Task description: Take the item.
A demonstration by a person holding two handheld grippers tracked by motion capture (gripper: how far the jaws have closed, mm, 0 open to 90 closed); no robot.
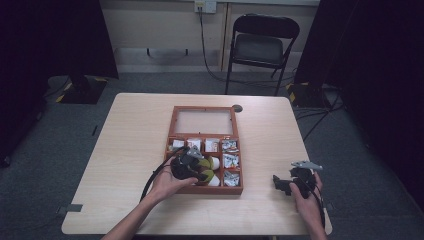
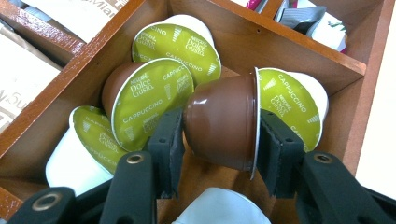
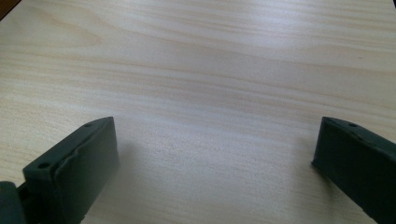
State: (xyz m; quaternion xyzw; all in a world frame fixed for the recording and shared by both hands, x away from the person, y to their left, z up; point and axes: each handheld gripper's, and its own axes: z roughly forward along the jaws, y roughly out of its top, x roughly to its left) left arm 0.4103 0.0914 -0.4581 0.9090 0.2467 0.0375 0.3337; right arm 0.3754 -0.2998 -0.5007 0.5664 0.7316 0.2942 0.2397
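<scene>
Brown coffee capsule [image 2: 224, 123] with a green foil lid sits clamped between the left gripper [image 2: 219, 149] jaws, pads pressing its base and its lid rim, inside the large front compartment of the wooden box [image 1: 175, 116], just above other green-lidded capsules [image 2: 159, 95]. Right gripper [image 3: 215, 158] rests over bare table [image 3: 201, 60] right of the box, jaws spread wide with nothing between them.
</scene>
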